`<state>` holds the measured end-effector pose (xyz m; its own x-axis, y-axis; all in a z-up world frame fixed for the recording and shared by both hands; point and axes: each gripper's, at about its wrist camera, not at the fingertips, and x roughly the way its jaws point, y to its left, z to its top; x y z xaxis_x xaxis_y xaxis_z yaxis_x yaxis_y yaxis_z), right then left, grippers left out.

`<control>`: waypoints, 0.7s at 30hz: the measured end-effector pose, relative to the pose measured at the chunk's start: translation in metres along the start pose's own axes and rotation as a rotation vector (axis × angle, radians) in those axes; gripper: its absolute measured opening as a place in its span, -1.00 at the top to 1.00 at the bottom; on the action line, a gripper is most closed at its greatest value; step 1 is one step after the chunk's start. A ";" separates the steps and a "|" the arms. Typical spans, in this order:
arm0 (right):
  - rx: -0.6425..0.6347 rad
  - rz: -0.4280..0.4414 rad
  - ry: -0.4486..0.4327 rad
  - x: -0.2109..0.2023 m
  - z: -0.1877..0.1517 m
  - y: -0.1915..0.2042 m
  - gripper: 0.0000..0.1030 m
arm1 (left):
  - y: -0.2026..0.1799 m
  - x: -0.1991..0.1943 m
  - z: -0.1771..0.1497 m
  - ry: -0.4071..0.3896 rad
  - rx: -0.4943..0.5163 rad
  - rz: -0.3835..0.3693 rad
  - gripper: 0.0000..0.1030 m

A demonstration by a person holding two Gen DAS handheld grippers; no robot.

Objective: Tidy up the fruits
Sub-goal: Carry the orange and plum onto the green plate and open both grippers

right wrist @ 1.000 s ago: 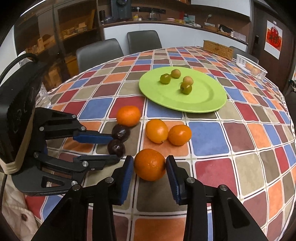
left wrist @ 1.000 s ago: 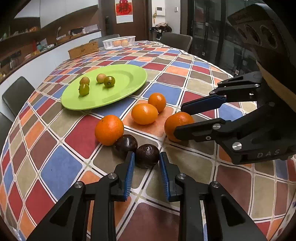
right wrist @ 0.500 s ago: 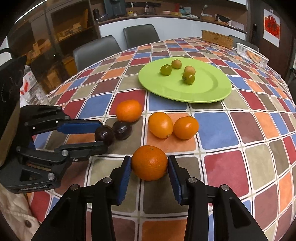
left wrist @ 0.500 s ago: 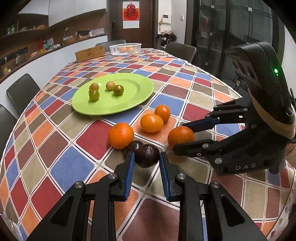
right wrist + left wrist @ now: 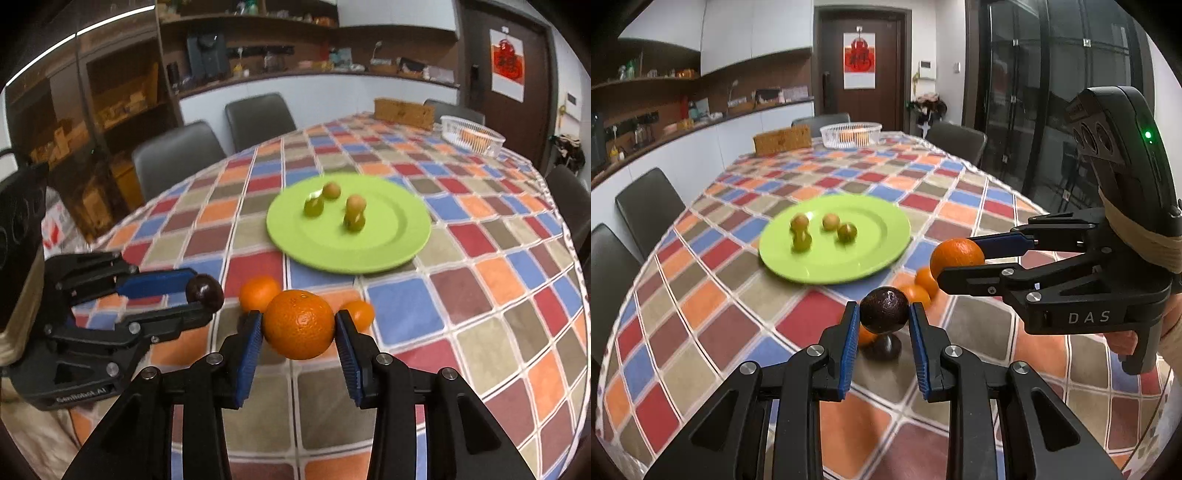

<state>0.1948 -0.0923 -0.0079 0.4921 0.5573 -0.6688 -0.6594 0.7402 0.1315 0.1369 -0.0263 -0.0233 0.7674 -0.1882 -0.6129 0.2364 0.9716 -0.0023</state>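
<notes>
Left gripper (image 5: 884, 325) clamps a dark avocado (image 5: 884, 310) above the table; right gripper (image 5: 299, 338) clamps an orange (image 5: 298, 324) alongside, level.

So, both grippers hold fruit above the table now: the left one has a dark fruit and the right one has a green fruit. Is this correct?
Not quite. The right gripper holds an orange, not a green fruit, as the right wrist view shows. The small greenish fruits lie on the green plate. The rest stands: the left gripper holds a dark fruit above the table.
</notes>
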 end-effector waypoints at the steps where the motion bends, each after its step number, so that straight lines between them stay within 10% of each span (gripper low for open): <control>1: 0.003 -0.007 -0.015 -0.002 0.005 0.001 0.21 | 0.002 -0.001 0.004 -0.011 0.003 0.001 0.47; 21: 0.079 -0.119 -0.099 0.028 0.082 -0.030 0.21 | 0.055 0.045 0.076 -0.058 0.001 0.023 0.47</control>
<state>0.2748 -0.0678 0.0291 0.6203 0.4952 -0.6083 -0.5483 0.8283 0.1151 0.2299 0.0074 0.0086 0.8059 -0.1735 -0.5660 0.2188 0.9757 0.0124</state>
